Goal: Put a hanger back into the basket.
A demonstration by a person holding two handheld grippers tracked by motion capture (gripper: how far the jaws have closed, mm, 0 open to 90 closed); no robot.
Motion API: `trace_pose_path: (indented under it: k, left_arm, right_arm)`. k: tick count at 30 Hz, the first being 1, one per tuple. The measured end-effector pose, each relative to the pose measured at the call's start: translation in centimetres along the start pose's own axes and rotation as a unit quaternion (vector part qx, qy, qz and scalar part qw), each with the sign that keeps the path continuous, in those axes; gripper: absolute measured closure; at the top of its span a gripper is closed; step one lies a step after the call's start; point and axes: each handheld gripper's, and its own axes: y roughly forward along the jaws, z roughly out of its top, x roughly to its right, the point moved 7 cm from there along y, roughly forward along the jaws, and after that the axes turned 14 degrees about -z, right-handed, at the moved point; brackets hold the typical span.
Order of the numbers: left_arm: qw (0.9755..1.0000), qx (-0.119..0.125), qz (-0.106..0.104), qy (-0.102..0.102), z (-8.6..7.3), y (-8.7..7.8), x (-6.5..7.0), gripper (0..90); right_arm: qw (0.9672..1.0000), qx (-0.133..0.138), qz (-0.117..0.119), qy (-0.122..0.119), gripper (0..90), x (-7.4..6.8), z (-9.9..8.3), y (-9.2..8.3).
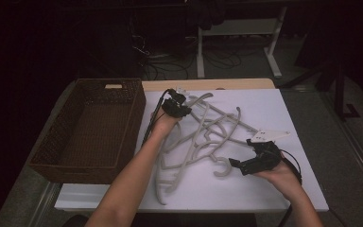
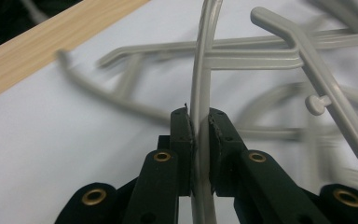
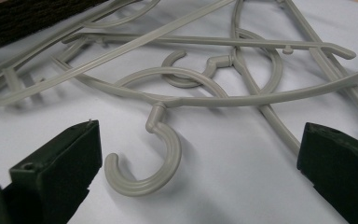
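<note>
The left gripper (image 2: 200,128) is clamped on a thin bar of one grey plastic coat hanger (image 2: 204,70) at the far side of the tangled hanger pile (image 1: 203,137) on the white table (image 1: 264,189), right of the brown wicker basket (image 1: 90,127). The right gripper (image 3: 200,158), jaws wide apart and holding nothing, sits near a hanger hook (image 3: 161,163).

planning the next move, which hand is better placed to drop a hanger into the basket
Left. The left claw is already clamped on a hanger and sits right beside the basket. The right claw is open, holding nothing, with a hanger hook lying between its jaws, farther from the basket.
</note>
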Motion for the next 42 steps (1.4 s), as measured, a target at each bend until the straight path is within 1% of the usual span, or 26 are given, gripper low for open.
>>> trace_pose_path:
  k: [2, 4, 5, 7, 9, 11, 14, 17, 19, 20, 22, 24, 25, 28, 29, 31, 32, 33, 35, 38, 39, 40, 41, 42]
  left_arm:
    - [0.9999, -0.009, 0.005, -0.012, -0.5, 0.3, -0.9, 81.7]
    - [0.9995, -0.021, 0.014, -0.017, -1.1, 0.6, -1.6, 81.4]
    - [0.9993, -0.027, 0.015, -0.022, -1.4, 0.8, -1.8, 81.2]
    - [0.9992, -0.022, 0.009, -0.032, -1.6, 0.9, -2.1, 79.9]
    - [0.9992, -0.020, 0.013, -0.032, -1.6, 0.9, -2.2, 76.1]
    - [0.9992, -0.019, 0.019, -0.030, -1.5, 0.8, -2.2, 69.7]
    - [0.9992, -0.014, 0.015, -0.036, -1.4, 0.5, -2.0, 63.6]
    - [0.9995, -0.007, 0.005, -0.030, -1.1, -0.4, -1.0, 61.6]
    - [0.9996, -0.001, -0.010, -0.025, -1.0, -1.1, 0.1, 59.9]
    - [0.9996, 0.001, -0.014, -0.022, -1.1, -1.5, 0.7, 59.4]
    - [0.9993, 0.006, -0.031, -0.019, -1.3, -2.3, 2.0, 58.8]
    - [0.9988, 0.008, -0.047, -0.009, -1.7, -3.0, 3.5, 58.7]
    - [0.9987, 0.006, -0.051, -0.001, -2.0, -3.4, 4.2, 58.7]
    - [0.9974, 0.002, -0.070, 0.014, -3.3, -4.5, 6.4, 59.0]
    - [0.9973, 0.000, -0.071, 0.021, -3.8, -4.8, 7.1, 60.4]
    - [0.9965, -0.009, -0.075, 0.034, -5.0, -5.3, 8.3, 65.9]
    - [0.9964, -0.014, -0.073, 0.041, -5.7, -5.5, 8.7, 69.7]
    - [0.9962, -0.015, -0.074, 0.043, -6.3, -5.8, 9.1, 74.0]
    - [0.9964, -0.020, -0.071, 0.040, -7.5, -6.3, 9.6, 79.9]
    - [0.9961, -0.035, -0.071, 0.037, -9.2, -6.8, 10.1, 87.1]
    - [0.9961, -0.035, -0.071, 0.037, -9.2, -6.8, 10.1, 89.5]
    - [0.9944, -0.065, -0.070, 0.044, -10.7, -6.7, 10.5, 89.9]
    - [0.9944, -0.065, -0.070, 0.044, -10.7, -6.7, 10.5, 90.0]
    - [0.9931, -0.083, -0.071, 0.043, -11.3, -6.3, 10.6, 90.0]
  right_arm:
    - [1.0000, 0.002, 0.000, 0.001, 0.0, 0.0, 0.0, 0.0]
    - [1.0000, 0.002, 0.000, 0.001, 0.0, 0.1, 0.0, -0.1]
    - [1.0000, 0.002, 0.000, 0.002, 0.0, 0.2, 0.0, -0.1]
    - [1.0000, 0.002, 0.000, 0.003, 0.0, 0.2, 0.0, -0.1]
    - [1.0000, 0.002, 0.000, 0.003, 0.0, 0.2, -0.1, -0.1]
    - [1.0000, 0.001, -0.001, 0.003, 0.0, 0.2, -0.1, -0.1]
    - [1.0000, 0.002, 0.000, 0.002, 0.0, 0.1, -0.1, -0.1]
    - [1.0000, 0.001, 0.000, 0.001, 0.0, 0.1, -0.1, -0.1]
    - [1.0000, -0.001, -0.001, 0.002, 0.0, 0.1, -0.1, -0.1]
    - [1.0000, -0.002, -0.001, 0.002, 0.0, 0.1, -0.1, -0.1]
    - [1.0000, -0.002, -0.002, 0.002, 0.0, 0.1, -0.2, -0.1]
    - [1.0000, -0.002, -0.003, 0.000, 0.0, 0.0, -0.2, -0.1]
    - [1.0000, -0.002, -0.003, 0.000, 0.0, 0.0, -0.2, -0.1]
    - [1.0000, -0.003, -0.004, -0.002, 0.0, 0.0, -0.2, -0.1]
    - [1.0000, -0.003, -0.004, -0.002, 0.0, 0.0, -0.2, -0.1]
    - [1.0000, -0.002, -0.004, -0.003, 0.0, 0.0, -0.2, -0.1]
    - [1.0000, -0.002, -0.004, -0.003, 0.0, -0.1, -0.2, -0.1]
    - [1.0000, -0.003, -0.004, -0.003, 0.0, -0.1, -0.2, -0.1]
    - [1.0000, -0.003, -0.005, -0.003, 0.0, -0.1, -0.2, -0.1]
    - [1.0000, -0.003, -0.004, -0.002, 0.0, -0.1, -0.2, -0.1]
    - [1.0000, -0.003, -0.004, -0.002, 0.0, -0.1, -0.2, -0.1]
    - [1.0000, -0.006, -0.005, -0.002, 0.0, -0.1, -0.3, 0.0]
    - [1.0000, -0.006, -0.005, -0.002, 0.0, -0.1, -0.3, 0.0]
    - [1.0000, -0.006, -0.005, -0.003, 0.0, -0.1, -0.3, 0.0]
